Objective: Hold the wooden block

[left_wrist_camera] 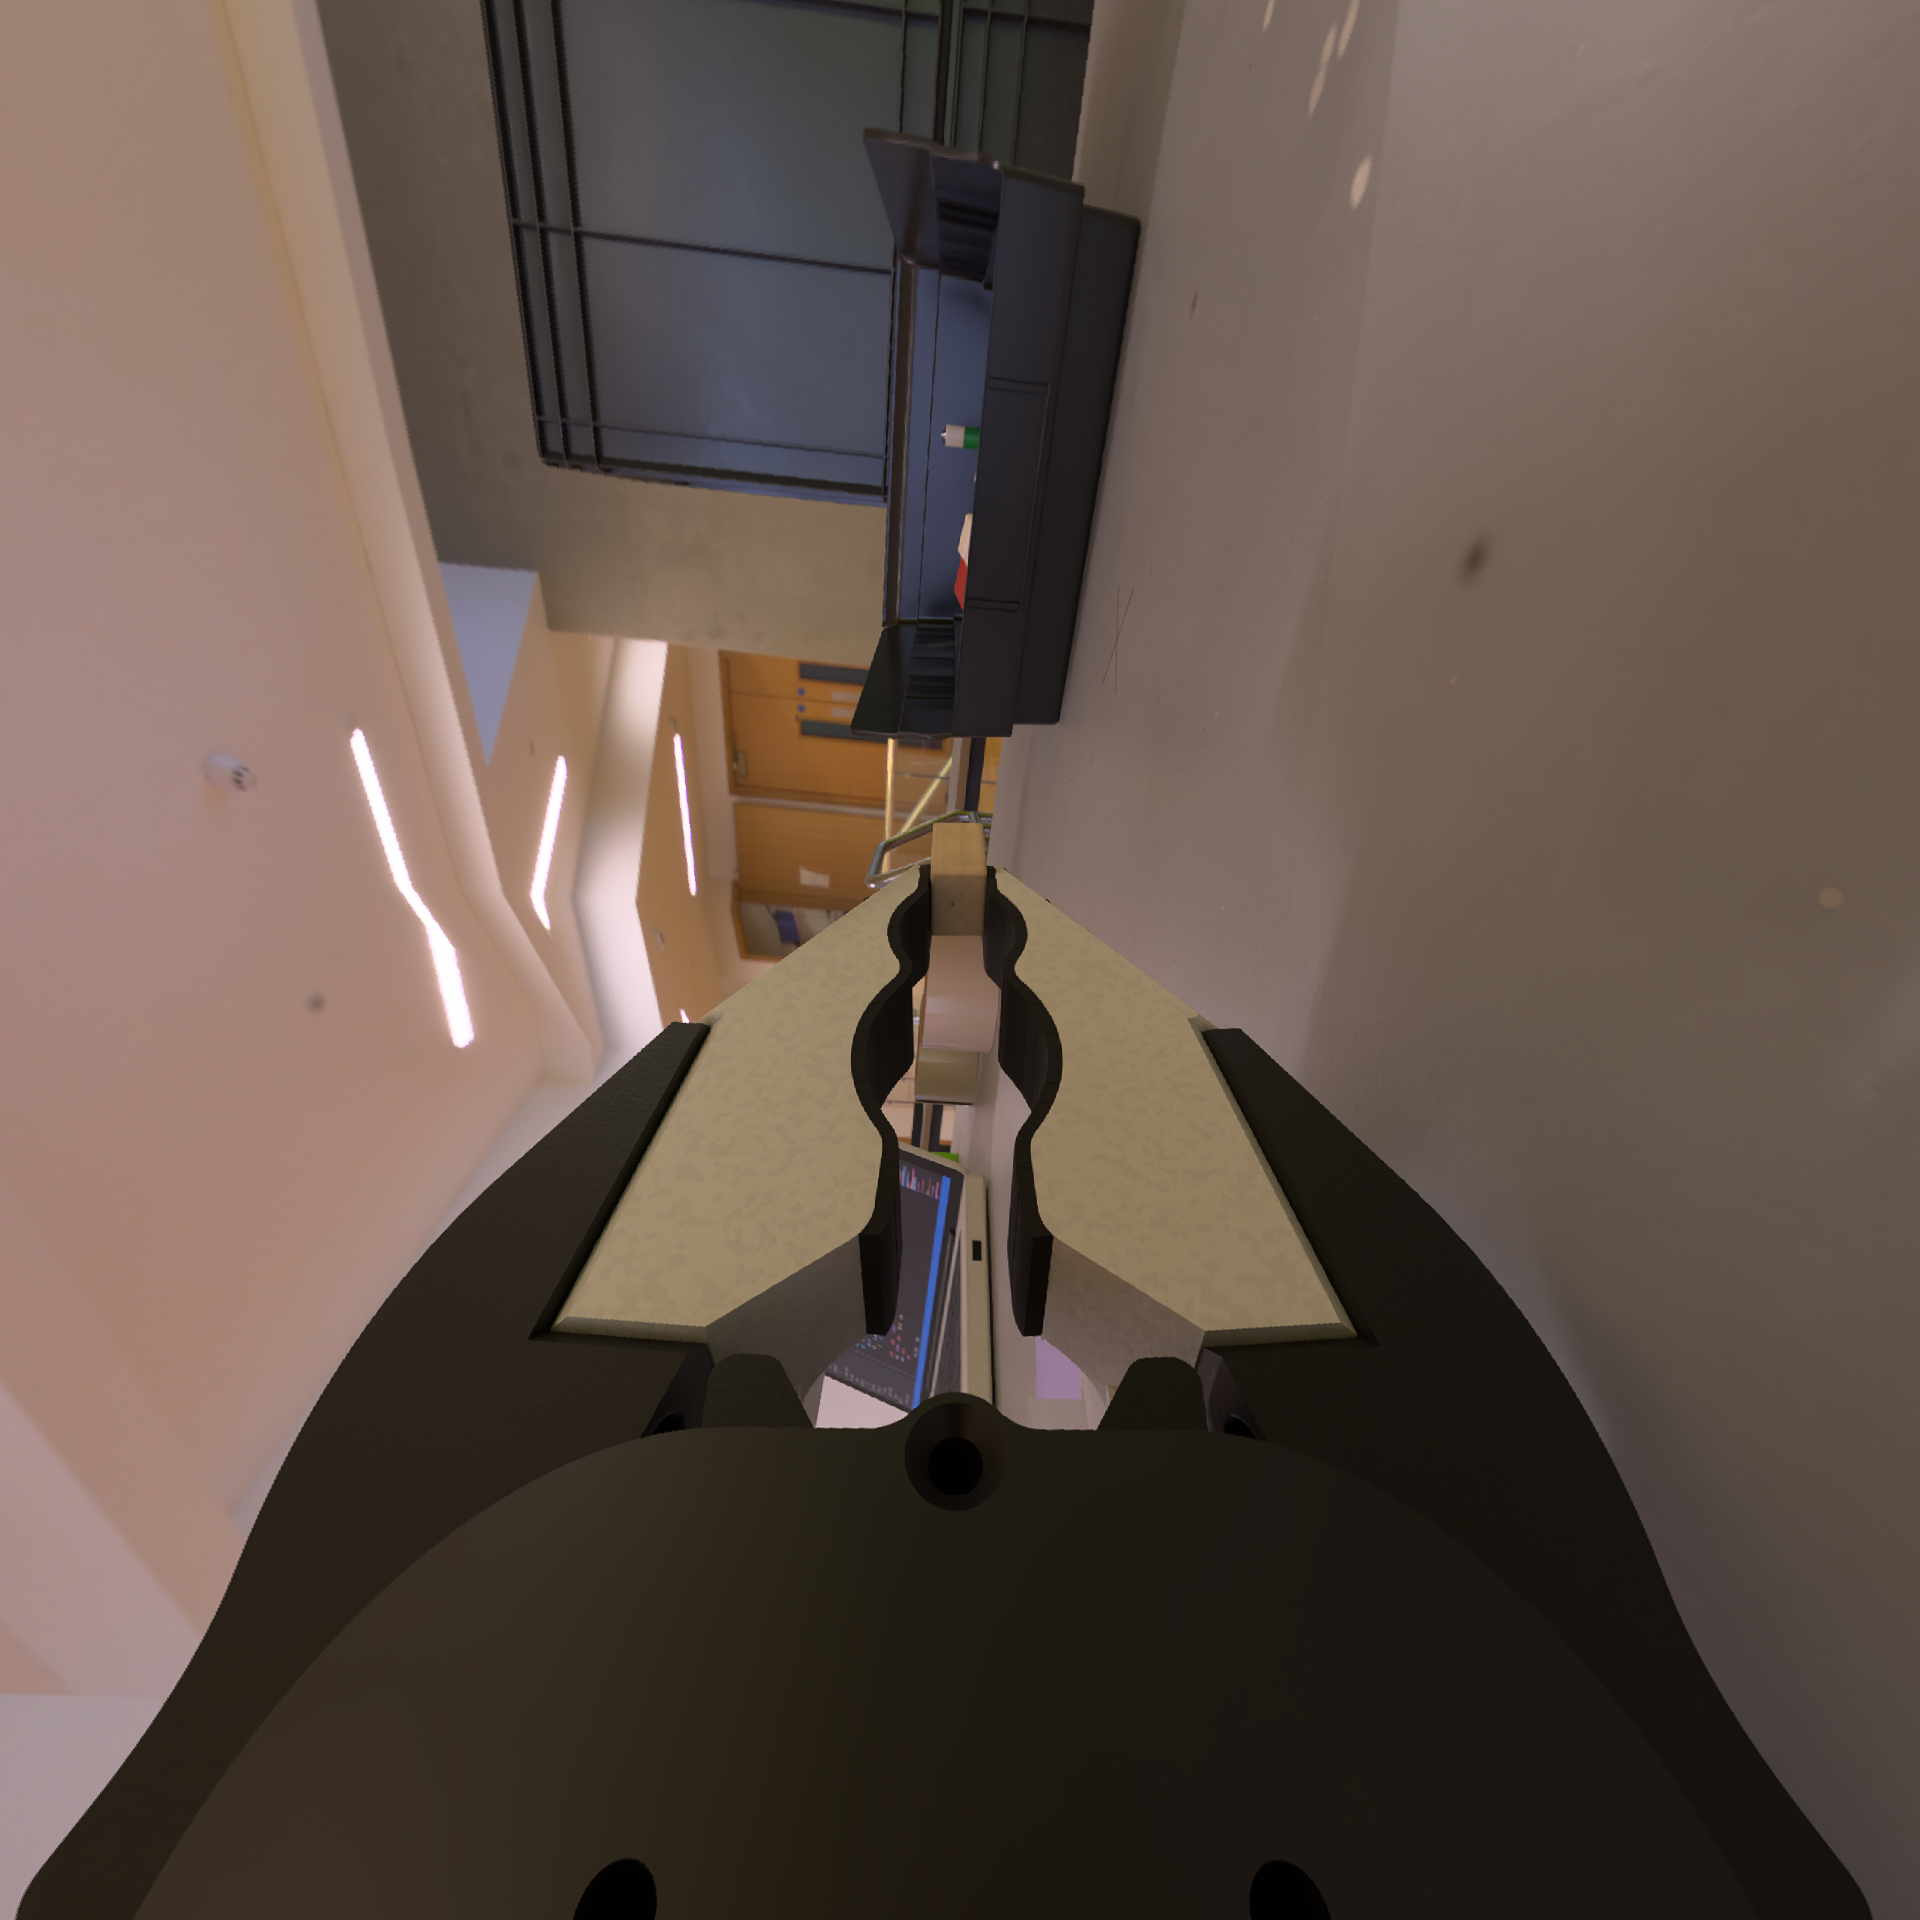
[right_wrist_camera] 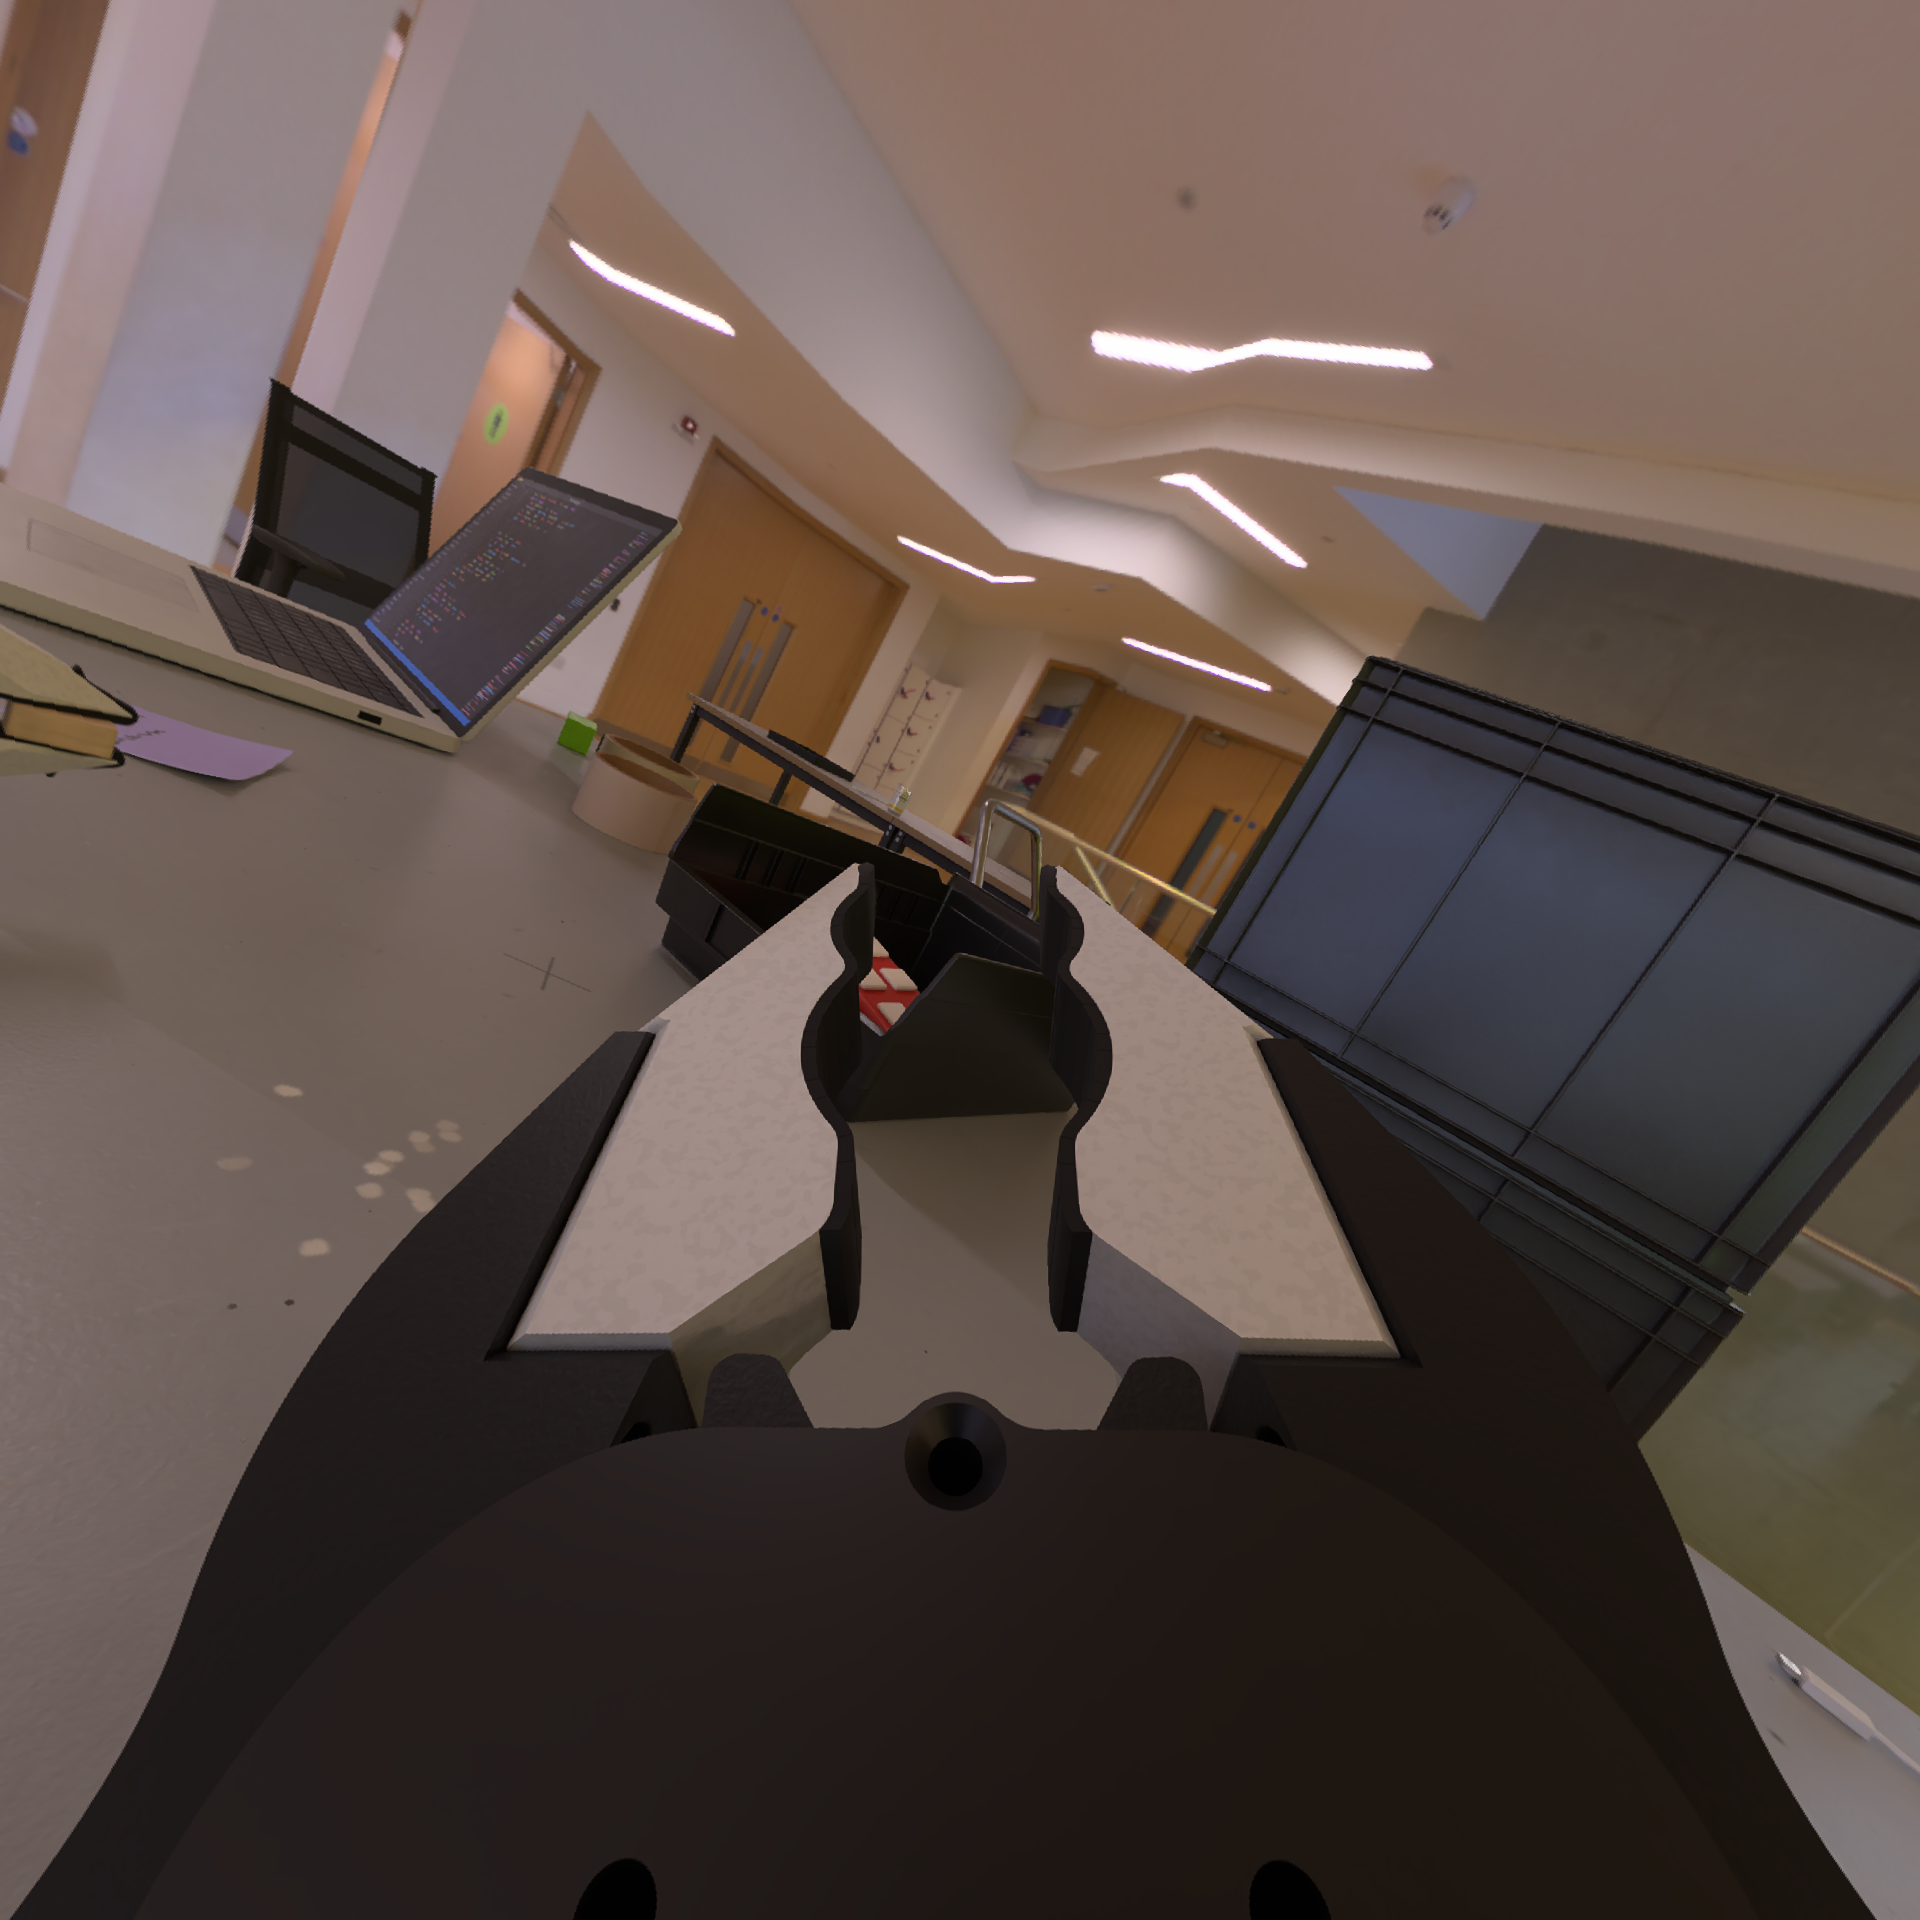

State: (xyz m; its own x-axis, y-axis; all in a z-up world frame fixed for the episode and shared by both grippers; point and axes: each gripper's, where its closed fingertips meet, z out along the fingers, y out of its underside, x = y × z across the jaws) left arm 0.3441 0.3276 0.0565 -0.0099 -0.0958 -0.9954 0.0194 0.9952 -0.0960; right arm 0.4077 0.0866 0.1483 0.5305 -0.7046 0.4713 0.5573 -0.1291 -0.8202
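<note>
On my left feed the view is rolled on its side, so the grey table [left_wrist_camera: 1455,520] runs up the right edge and the ceiling lies to the left. My left hand-held gripper [left_wrist_camera: 957,894] is clamped on the wooden block [left_wrist_camera: 957,883]: the pale block sits pinched right between the two fingertips, with its far end poking out past them, and it is held clear of the table surface. Farther along that table I see a black organiser tray [left_wrist_camera: 1029,468] with a small green-and-white item and something red and white inside it, and behind it a large dark crate [left_wrist_camera: 717,260]. Through the gap between the fingers a laptop [left_wrist_camera: 930,1247] shows, low in the picture. On my right feed the right hand-held gripper [right_wrist_camera: 957,894] has its fingers apart with nothing between them; it hangs just above the table [right_wrist_camera: 260,1039] and points at the same black organiser tray [right_wrist_camera: 935,1049], where a red-and-white piece shows in one compartment. The dark crate [right_wrist_camera: 1558,935] stands to the right of that tray. To the left the open laptop [right_wrist_camera: 436,623] rests on the table, with a notebook [right_wrist_camera: 62,707] and a purple paper slip [right_wrist_camera: 197,748] near it, and a round beige container [right_wrist_camera: 634,800] beyond. A pen-like object [right_wrist_camera: 1839,1714] lies at the lower right.
</note>
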